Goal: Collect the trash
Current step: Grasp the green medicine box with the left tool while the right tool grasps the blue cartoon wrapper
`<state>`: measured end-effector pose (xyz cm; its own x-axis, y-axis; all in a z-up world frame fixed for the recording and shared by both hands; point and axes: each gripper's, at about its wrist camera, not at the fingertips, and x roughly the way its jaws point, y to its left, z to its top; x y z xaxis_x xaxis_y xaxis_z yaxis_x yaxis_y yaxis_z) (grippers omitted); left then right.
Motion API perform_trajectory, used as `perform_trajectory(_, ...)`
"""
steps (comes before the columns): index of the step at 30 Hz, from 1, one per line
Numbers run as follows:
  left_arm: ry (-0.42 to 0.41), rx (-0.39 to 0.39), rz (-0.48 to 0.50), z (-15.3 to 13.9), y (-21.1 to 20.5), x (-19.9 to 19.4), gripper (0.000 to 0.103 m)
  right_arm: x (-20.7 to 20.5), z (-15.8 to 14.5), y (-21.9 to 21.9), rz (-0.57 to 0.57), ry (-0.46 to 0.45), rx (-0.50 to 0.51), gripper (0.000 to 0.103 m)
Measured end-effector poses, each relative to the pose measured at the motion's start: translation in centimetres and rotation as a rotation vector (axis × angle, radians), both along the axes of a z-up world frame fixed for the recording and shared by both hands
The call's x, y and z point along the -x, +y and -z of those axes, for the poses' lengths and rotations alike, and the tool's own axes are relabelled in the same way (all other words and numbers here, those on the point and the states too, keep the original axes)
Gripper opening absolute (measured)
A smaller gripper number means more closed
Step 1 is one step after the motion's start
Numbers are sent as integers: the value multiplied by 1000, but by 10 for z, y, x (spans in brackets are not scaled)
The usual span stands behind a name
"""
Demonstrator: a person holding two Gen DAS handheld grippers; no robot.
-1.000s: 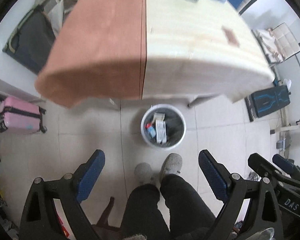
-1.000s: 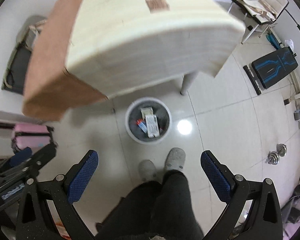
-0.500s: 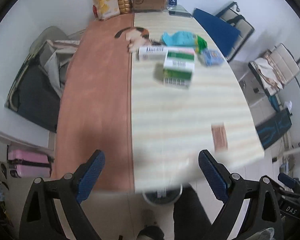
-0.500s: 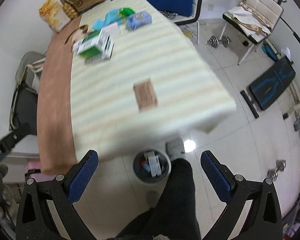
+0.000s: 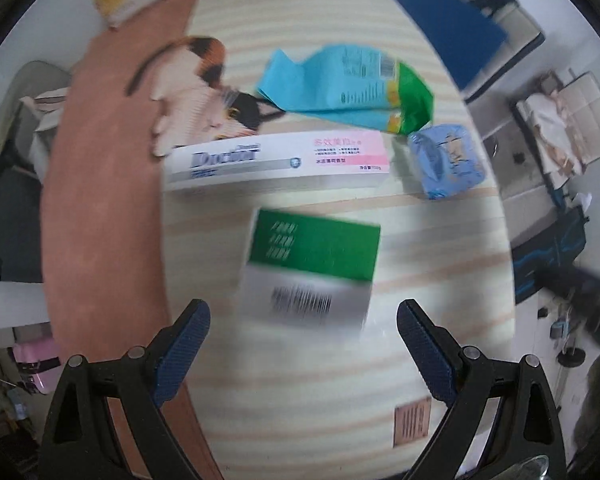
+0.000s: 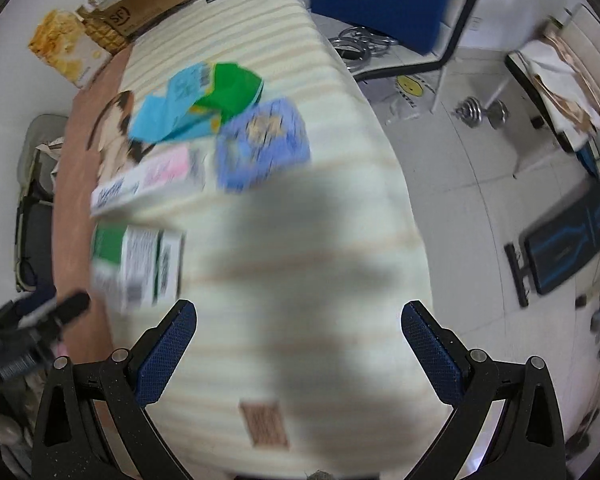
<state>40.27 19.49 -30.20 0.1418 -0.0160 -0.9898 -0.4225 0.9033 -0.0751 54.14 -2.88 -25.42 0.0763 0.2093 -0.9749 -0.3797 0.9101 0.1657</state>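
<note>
One green-and-white box [image 5: 310,268] ahead of spread jaws

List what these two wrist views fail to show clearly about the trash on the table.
- Green and white box: motion blur in both views, print unreadable.
- Blue packet: smeared in the right wrist view; design unclear.
- Brown card: partly behind the left gripper's finger in the left wrist view; blurred in the right.
- Trash bin: in neither view.
- Right gripper: open over bare tablecloth, target undecidable.
</note>
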Motion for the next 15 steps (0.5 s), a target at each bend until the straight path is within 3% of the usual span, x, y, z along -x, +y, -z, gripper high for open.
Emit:
perform_trajectory(5, 94, 4, 19, 37, 4, -28, 93, -67, 28, 32, -8, 39, -5, 103)
perform_trajectory(6, 90, 7, 13, 40, 5, -28, 89, -76, 33, 38, -7, 41, -5, 103)
perform_trajectory(11, 42, -6, -87, 33, 21, -16, 88, -110, 60, 66, -12, 62, -1, 102)
perform_trajectory(12, 42, -20, -106, 31, 24, -13, 88, -113, 66, 72, -17, 66, -1, 95)
perform_trajectory(14, 35, -64, -154, 26, 30, -5, 88, -116, 76, 80, -35, 73, 15, 73)
perform_trajectory(15, 31, -78, -173, 24, 33, -2, 88, -115, 80, 84, -45, 78, 19, 49)
